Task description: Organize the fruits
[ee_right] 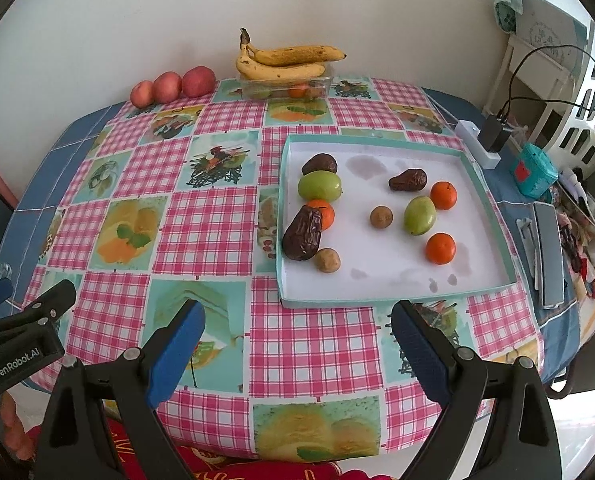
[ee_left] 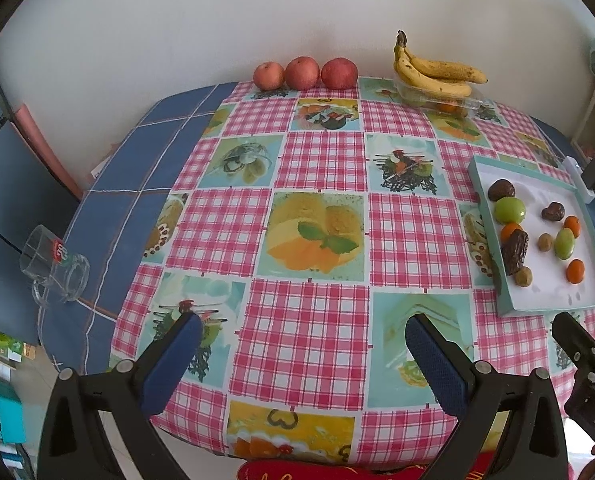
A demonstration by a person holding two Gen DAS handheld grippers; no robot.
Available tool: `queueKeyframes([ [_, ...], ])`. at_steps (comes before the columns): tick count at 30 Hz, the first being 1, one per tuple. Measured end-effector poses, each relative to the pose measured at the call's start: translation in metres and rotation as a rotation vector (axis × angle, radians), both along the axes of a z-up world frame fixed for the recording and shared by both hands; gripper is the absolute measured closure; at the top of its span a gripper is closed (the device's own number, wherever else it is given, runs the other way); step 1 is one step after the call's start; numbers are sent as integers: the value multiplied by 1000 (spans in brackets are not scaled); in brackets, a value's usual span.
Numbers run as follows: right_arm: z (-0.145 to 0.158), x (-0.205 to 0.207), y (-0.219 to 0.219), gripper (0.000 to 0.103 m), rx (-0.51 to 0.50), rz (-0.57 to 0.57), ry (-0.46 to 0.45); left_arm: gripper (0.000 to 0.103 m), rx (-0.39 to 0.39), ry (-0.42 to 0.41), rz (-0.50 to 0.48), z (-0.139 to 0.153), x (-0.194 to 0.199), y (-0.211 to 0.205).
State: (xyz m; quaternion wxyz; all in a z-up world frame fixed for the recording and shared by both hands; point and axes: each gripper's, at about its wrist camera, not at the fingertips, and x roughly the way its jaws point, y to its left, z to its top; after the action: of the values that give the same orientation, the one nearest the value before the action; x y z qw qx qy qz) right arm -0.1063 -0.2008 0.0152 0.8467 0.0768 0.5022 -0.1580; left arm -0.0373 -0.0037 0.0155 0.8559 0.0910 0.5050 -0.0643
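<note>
Right tool (ee_right: 297, 322) gapes empty before tray (ee_right: 493, 248) holding 3 oranges (ee_right: 440, 248).

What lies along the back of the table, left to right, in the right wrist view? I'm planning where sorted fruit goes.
Three red apples → bananas resting on a clear plastic container → white power strip.

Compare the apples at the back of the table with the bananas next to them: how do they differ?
The apples are red and round; the bananas are yellow, long and brown-speckled. The apples sit directly on the tablecloth; the bananas rest atop a clear container. Both are against the wall, outside the tray.
</note>
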Motion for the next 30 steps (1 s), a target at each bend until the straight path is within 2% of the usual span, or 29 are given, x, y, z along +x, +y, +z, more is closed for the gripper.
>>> queueKeyframes([
  [16, -2, 1, -3, 9, 19, -7, 5, 0, 31, 1, -5, -1, -1, -8],
  [30, -6, 5, -4, 9, 22, -12, 14, 0, 14, 11, 1, -3, 5, -9],
])
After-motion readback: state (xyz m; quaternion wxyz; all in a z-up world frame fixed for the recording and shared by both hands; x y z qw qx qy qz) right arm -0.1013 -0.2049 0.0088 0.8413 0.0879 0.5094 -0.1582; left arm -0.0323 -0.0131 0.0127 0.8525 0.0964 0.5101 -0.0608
